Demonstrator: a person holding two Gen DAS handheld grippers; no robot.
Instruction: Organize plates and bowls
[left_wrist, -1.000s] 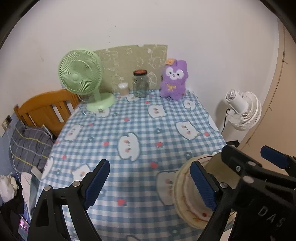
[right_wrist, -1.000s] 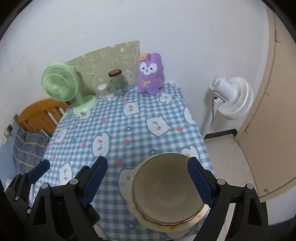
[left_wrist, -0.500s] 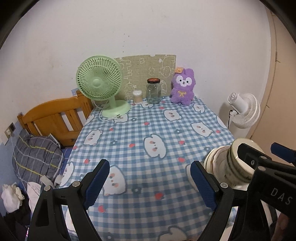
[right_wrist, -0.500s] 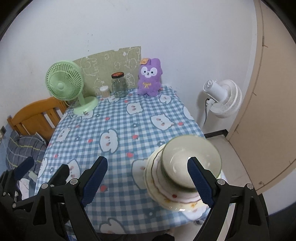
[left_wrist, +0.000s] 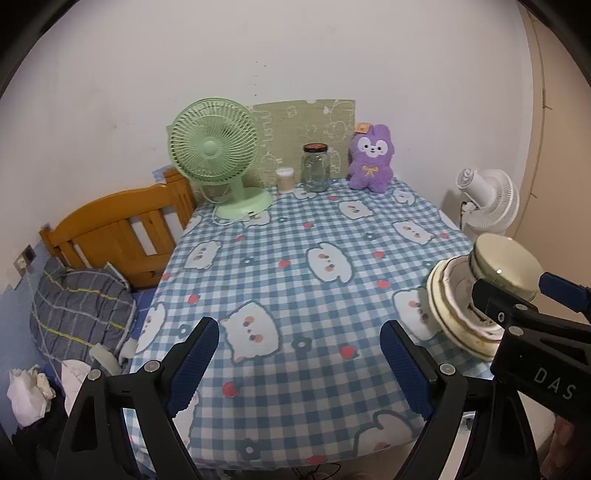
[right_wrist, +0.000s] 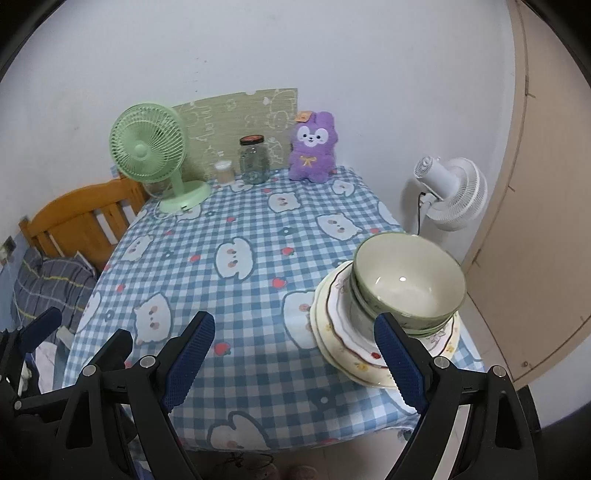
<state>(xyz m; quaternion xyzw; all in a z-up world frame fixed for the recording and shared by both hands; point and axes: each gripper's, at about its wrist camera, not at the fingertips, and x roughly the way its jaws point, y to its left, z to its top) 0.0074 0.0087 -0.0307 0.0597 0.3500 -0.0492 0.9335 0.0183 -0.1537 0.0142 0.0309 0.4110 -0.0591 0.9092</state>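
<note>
A stack of floral-rimmed plates (right_wrist: 340, 332) with pale green bowls (right_wrist: 406, 280) nested on top sits at the near right corner of the blue checked table (right_wrist: 251, 229). In the left wrist view the plates (left_wrist: 450, 295) and the top bowl (left_wrist: 506, 262) show at the right edge. My right gripper (right_wrist: 295, 363) is open and empty. It hangs in front of the table's near edge, its right finger overlapping the stack in the picture without touching it. My left gripper (left_wrist: 299, 369) is open and empty too, to the left of the stack. The right gripper (left_wrist: 524, 295) partly hides the plates in that view.
A green desk fan (left_wrist: 214, 155), a small tub (left_wrist: 285, 180), a glass jar (left_wrist: 316, 168) and a purple plush (left_wrist: 371, 162) stand along the table's far edge. A wooden bedhead (left_wrist: 118, 229) and pillow (left_wrist: 77, 306) lie left. A white floor fan (right_wrist: 450, 192) and a door (right_wrist: 535, 221) are right.
Both grippers have drawn back from the table and sunk a little. The stack, earlier between the right gripper's open fingers, now stands farther off and to the right.
</note>
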